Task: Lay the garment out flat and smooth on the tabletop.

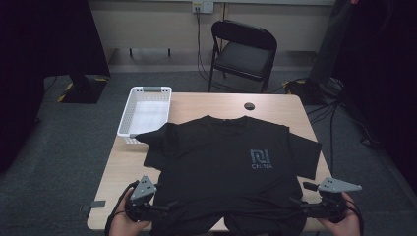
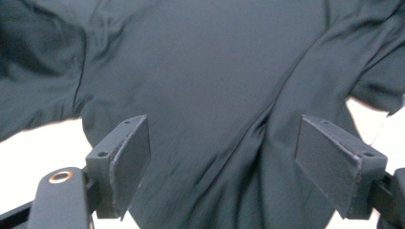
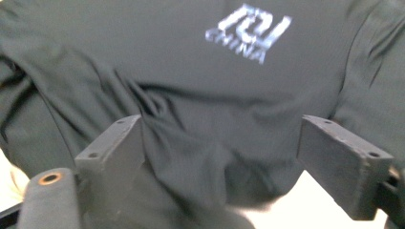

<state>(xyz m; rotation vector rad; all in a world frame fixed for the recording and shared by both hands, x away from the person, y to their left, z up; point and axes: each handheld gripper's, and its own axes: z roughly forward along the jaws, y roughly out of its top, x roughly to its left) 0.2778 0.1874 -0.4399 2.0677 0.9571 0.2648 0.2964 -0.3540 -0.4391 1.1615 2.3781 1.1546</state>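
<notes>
A black T-shirt (image 1: pixel 221 152) with a grey logo (image 1: pixel 260 158) lies front up on the wooden table (image 1: pixel 280 105), its hem bunched at the near edge. My left gripper (image 1: pixel 164 206) sits at the hem's left corner and my right gripper (image 1: pixel 297 202) at its right corner, each held by a hand. In the left gripper view the left gripper (image 2: pixel 239 167) stands open, its jaws wide apart over wrinkled shirt cloth (image 2: pixel 200 86) with no pad pressing on it. In the right gripper view the right gripper (image 3: pixel 236 167) is open too, above the fabric below the logo (image 3: pixel 248 31).
A white plastic basket (image 1: pixel 151 89) stands at the table's far left corner, the shirt's left sleeve reaching its near side. A small dark round hole (image 1: pixel 249 105) marks the table's far edge. A black folding chair (image 1: pixel 243 51) stands behind the table, with cables on the floor at right.
</notes>
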